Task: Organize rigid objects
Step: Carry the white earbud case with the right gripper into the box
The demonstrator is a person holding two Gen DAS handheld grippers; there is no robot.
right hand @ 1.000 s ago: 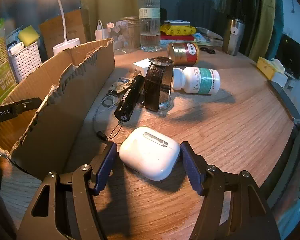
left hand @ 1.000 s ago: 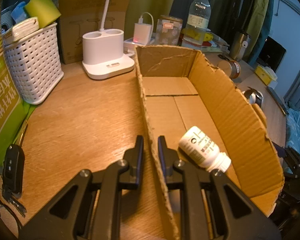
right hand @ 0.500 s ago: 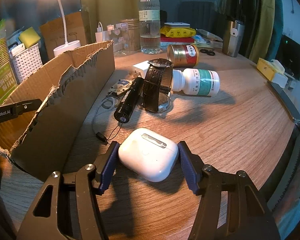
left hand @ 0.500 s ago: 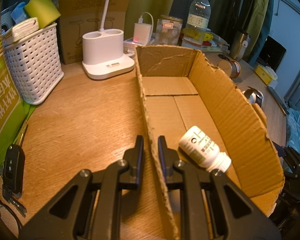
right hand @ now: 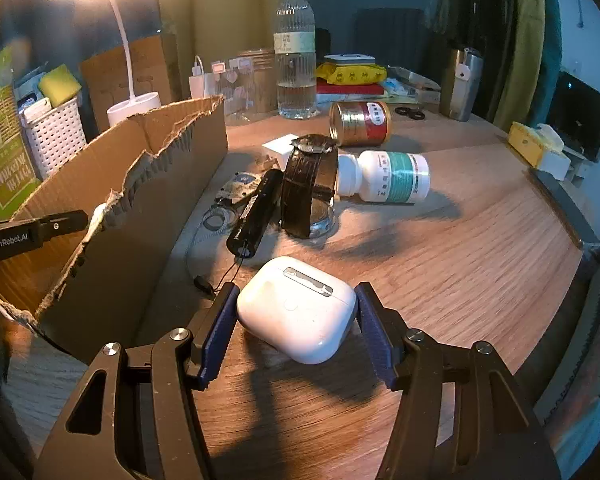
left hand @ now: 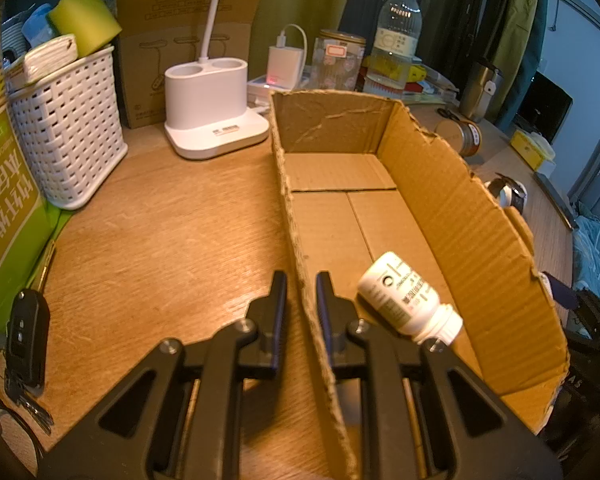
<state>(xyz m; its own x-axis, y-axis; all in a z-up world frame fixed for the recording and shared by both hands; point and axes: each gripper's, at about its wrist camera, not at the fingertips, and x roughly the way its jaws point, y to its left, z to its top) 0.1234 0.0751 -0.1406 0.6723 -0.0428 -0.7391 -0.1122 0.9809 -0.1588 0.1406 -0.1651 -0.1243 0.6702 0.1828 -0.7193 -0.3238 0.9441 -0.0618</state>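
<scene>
An open cardboard box [left hand: 452, 208] lies on the wooden table; it also shows in the right wrist view [right hand: 112, 208]. A white pill bottle [left hand: 410, 300] lies inside it. My left gripper [left hand: 301, 280] is shut on the box's left wall. My right gripper [right hand: 296, 300] has closed around a white earbud case [right hand: 298, 308] on the table, both pads touching its sides. Beyond it lie a black flashlight [right hand: 256, 212], a brown-strapped watch [right hand: 310, 184], a white and teal pill bottle [right hand: 388, 176] and a red and gold can [right hand: 360, 122].
A white basket [left hand: 66, 132], a green package [left hand: 4, 208] and a car key [left hand: 22, 332] are at the left. A lamp base [left hand: 212, 112], a charger [left hand: 286, 66] and a water bottle [right hand: 295, 44] stand behind the box. The table edge [right hand: 572, 232] is at the right.
The right gripper's fingers have closed in from either side of the earbud case until they touch it. The left gripper and the box have not moved.
</scene>
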